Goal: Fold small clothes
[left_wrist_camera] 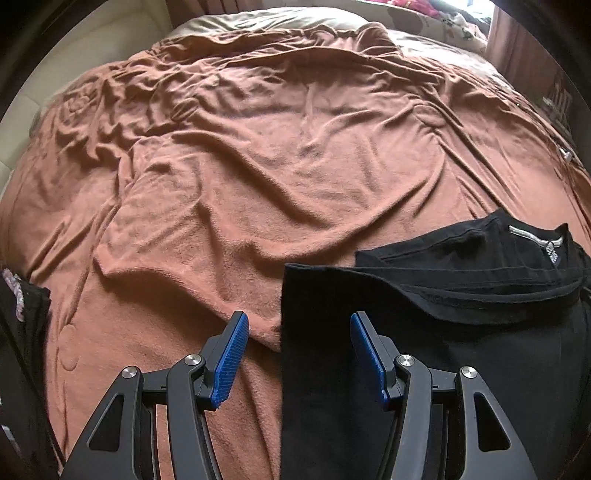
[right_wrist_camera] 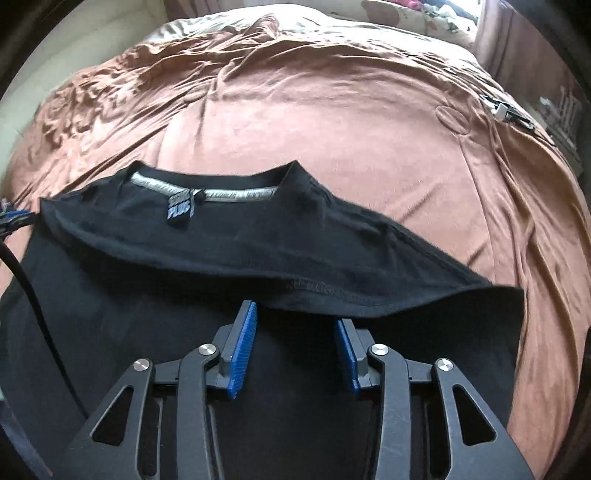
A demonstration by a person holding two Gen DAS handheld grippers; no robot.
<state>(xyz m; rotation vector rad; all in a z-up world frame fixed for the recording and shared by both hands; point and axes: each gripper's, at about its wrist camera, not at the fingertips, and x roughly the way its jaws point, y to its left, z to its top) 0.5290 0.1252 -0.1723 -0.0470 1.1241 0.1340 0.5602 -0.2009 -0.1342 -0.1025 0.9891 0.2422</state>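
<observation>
— Left gripper [left_wrist_camera: 299, 354]: hovering with jaws apart, gripping nothing, ribbed blue pads [left_wrist_camera: 231, 360] straddling the straight left edge of the black T-shirt [left_wrist_camera: 424, 295].

— Right gripper [right_wrist_camera: 295, 349]: also spread and holding nothing, pointing down over the shirt's smooth dark body, just short of a stitched hem.

— Lying flat near the front of the bed, soft knit, top part folded over, ribbed collar [right_wrist_camera: 207, 173] with a grey inner band and a small label [right_wrist_camera: 180, 211] showing.

— Resting on a rumpled, fuzzy rust-brown blanket [left_wrist_camera: 258, 155], creased into long ridges; floral pillow [left_wrist_camera: 454, 26] lying beyond.
</observation>
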